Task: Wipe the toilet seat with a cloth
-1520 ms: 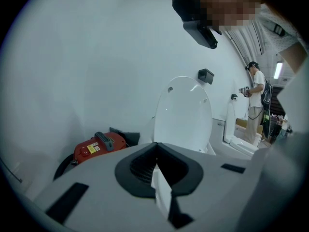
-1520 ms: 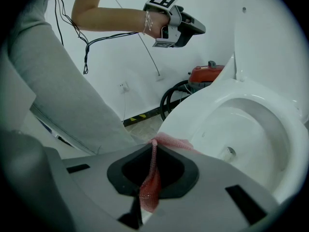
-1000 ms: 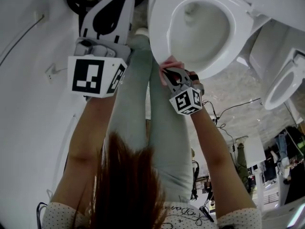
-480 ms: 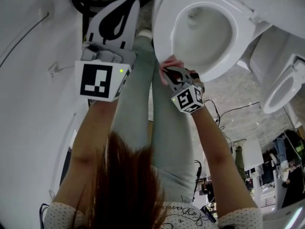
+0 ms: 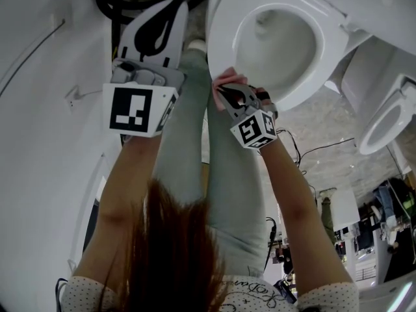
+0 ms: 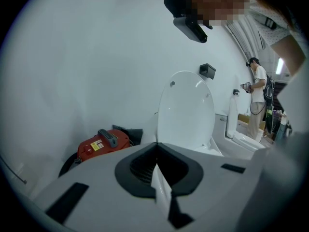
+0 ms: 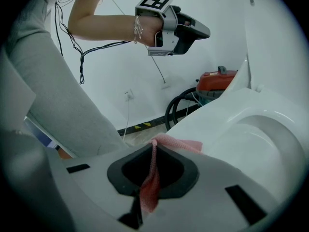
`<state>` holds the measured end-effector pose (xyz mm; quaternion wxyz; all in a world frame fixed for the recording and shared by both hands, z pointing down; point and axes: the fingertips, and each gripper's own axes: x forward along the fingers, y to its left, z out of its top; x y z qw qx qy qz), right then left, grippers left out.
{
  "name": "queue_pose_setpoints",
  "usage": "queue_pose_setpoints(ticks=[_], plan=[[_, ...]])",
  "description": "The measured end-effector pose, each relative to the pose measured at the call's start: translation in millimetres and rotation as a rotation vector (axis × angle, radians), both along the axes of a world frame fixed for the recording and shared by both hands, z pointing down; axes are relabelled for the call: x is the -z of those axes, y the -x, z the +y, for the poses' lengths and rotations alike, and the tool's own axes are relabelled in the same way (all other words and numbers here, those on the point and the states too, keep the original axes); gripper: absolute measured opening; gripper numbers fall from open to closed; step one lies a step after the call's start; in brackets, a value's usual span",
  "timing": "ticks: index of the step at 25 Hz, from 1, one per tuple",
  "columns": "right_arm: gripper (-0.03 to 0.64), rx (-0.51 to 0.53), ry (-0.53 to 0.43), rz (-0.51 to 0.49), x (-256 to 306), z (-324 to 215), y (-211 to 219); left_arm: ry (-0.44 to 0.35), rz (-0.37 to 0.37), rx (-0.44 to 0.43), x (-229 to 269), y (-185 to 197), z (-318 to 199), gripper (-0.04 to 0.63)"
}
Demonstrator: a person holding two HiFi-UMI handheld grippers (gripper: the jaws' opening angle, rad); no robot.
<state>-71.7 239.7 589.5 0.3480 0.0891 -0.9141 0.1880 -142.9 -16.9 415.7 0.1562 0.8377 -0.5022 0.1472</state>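
The white toilet seat (image 5: 220, 31) rings the bowl at the top of the head view; its lid (image 6: 186, 110) stands raised. My right gripper (image 5: 225, 91) is shut on a pink cloth (image 5: 229, 79) and presses it onto the seat's near left rim. In the right gripper view the pink cloth (image 7: 177, 143) runs out from between the right gripper's (image 7: 153, 145) jaws onto the seat (image 7: 227, 120). My left gripper (image 5: 171, 5) is held up to the left of the toilet, away from it. Its jaws are closed with nothing between them, as the left gripper (image 6: 155, 148) view confirms.
A red vacuum cleaner (image 6: 104, 144) with a black hose (image 7: 178, 108) lies by the white wall behind the toilet. The person's grey trouser legs (image 5: 195, 148) stand close against the bowl's front. A second toilet (image 5: 383, 119) stands at the right, and another person (image 6: 258, 98) farther off.
The right gripper with the pink cloth has slid a little to the left and up along the seat's near rim. The left gripper has hardly moved.
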Motion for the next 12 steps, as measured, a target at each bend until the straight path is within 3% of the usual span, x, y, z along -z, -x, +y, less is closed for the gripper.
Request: queue_pose_setpoints(ticks=[8,12], plan=[[0.032,0.062,-0.079,-0.021,1,-18,9,-0.006,-0.007,-0.002,1,-2,-9,0.003],[0.032,0.042,-0.079,-0.035,2,-26,11,0.004,-0.005,-0.007,-3,-5,-9,0.003]])
